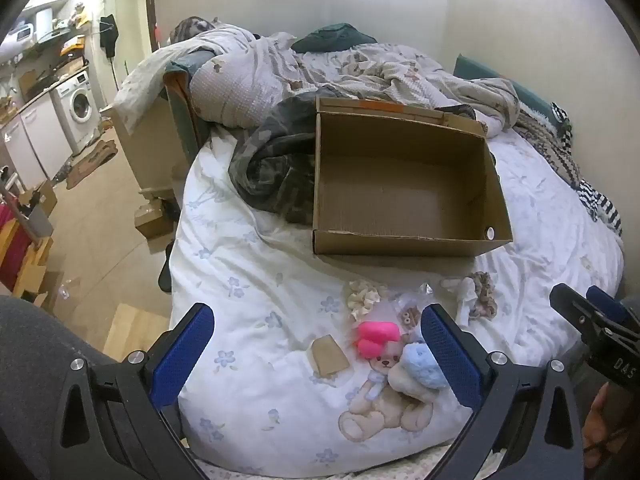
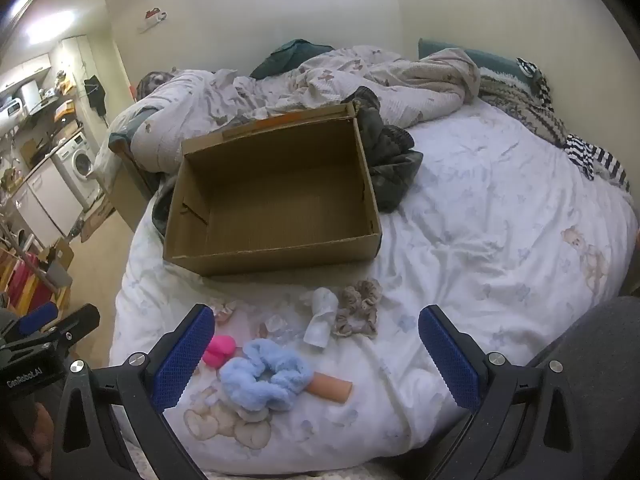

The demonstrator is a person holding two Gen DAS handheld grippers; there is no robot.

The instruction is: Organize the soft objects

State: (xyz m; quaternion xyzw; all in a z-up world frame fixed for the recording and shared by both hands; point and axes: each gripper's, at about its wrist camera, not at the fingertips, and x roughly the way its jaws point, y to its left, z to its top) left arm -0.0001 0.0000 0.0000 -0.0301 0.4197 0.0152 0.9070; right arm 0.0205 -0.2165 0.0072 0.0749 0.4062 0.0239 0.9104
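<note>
An open, empty cardboard box [image 1: 404, 188] sits on the bed; it also shows in the right wrist view [image 2: 276, 196]. In front of it lie small soft items: a fluffy blue scrunchie [image 2: 266, 376] [image 1: 420, 364], a pink puff [image 1: 378, 338] [image 2: 218, 350], a beige patterned scrunchie [image 2: 360, 312] [image 1: 482, 294], a cream scrunchie [image 1: 364, 296], a white rolled cloth [image 2: 322, 316] and a tan tube [image 2: 332, 388]. My left gripper [image 1: 318, 356] is open and empty above the pink puff. My right gripper [image 2: 316, 356] is open and empty above the blue scrunchie.
The white flowered bed sheet [image 1: 260, 292] has a printed teddy bear [image 1: 384, 408]. Rumpled bedding [image 1: 320, 68] and a dark camouflage blanket [image 1: 272, 160] lie behind the box. Striped clothes [image 2: 592, 156] lie at the right. The bed edge drops to the floor [image 1: 104, 236] on the left.
</note>
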